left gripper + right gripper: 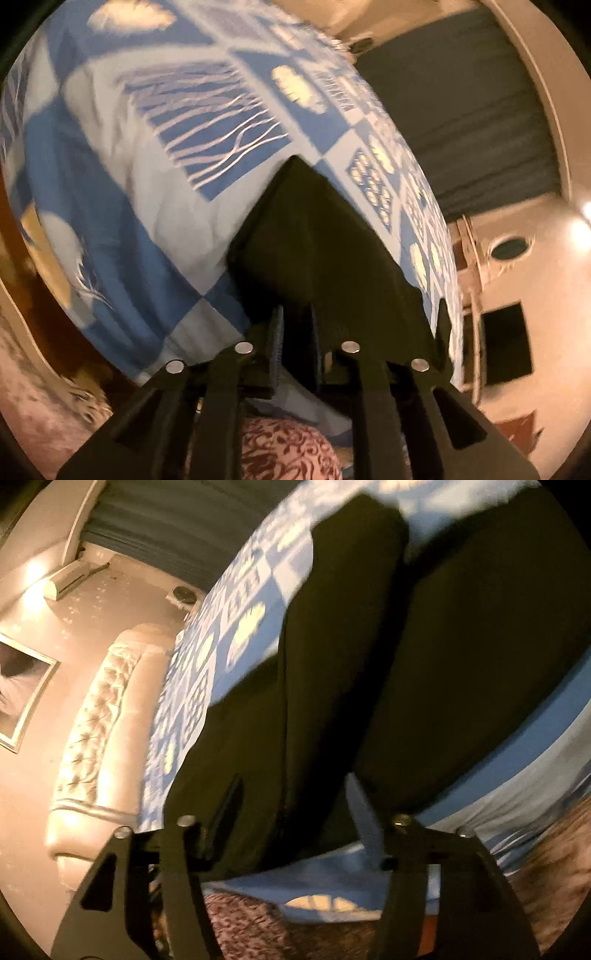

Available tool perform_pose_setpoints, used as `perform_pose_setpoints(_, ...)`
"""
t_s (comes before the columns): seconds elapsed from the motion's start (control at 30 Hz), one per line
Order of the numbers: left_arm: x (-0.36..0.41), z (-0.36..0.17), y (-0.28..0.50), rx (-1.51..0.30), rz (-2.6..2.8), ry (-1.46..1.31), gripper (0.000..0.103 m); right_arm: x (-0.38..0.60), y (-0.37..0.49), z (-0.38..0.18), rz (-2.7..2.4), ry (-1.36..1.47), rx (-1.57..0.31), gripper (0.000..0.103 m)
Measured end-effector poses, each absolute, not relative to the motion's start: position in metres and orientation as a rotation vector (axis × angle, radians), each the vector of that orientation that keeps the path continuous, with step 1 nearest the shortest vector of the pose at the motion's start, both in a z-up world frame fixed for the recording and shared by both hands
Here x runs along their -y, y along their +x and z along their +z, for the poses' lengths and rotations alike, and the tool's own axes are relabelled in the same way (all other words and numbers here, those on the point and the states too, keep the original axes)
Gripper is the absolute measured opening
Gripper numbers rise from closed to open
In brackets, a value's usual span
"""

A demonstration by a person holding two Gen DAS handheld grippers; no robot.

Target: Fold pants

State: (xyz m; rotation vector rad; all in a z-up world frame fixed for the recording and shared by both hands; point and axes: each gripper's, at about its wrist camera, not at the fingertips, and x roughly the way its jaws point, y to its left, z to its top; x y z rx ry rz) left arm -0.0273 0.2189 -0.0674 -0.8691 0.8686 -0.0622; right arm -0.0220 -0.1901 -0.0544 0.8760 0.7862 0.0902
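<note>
left gripper (295,332): jaws narrowly apart, nothing pinched
right gripper (295,812): jaws wide, released, astride cloth
black soft fabric pants (424,664): flat on blue-white patterned bedspread (129,184)
handling: light, limp, drapes; likely best pinched at hem or waistband edges

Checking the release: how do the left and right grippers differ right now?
The left gripper has its fingers close together with black pants fabric in the narrow gap; the right gripper has its fingers spread wide, the pants lying loose between them. Both point down at the blue patterned bedspread.
</note>
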Motion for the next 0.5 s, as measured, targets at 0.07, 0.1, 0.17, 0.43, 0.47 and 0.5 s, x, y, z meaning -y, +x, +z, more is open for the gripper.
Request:
perform_pose_setpoints(0.07, -0.218, -0.05, -0.034, -0.826, -0.04, -0.806, 0.054, 0.207, -0.011, -0.032, 0.053, 0.824, -0.748, 0.06)
perform_pose_setpoints(0.1, -0.218, -0.041, -0.036, -0.792, -0.027, -0.79, 0.073, 0.213, -0.005, -0.023, 0.045, 0.799, -0.735, 0.06)
perform_pose_setpoints(0.17, -0.217, -0.029, -0.034, -0.742, -0.038, -0.796, 0.08, 0.225, 0.03, 0.0, 0.028, 0.708, -0.728, 0.064)
perform_pose_setpoints(0.43, -0.173, -0.038, 0.027, -0.827, -0.146, -0.839, 0.083, 0.233, 0.249, 0.028, -0.135, 0.307, -0.86, 0.064)
perform_pose_setpoints(0.47, -0.165, -0.045, 0.035, -0.85, -0.148, -0.847, 0.083, 0.234, 0.27, 0.024, -0.159, 0.291, -0.884, 0.063)
perform_pose_setpoints(0.5, -0.161, -0.05, 0.038, -0.866, -0.151, -0.855, 0.083, 0.232, 0.3, 0.017, -0.183, 0.263, -0.934, 0.063)
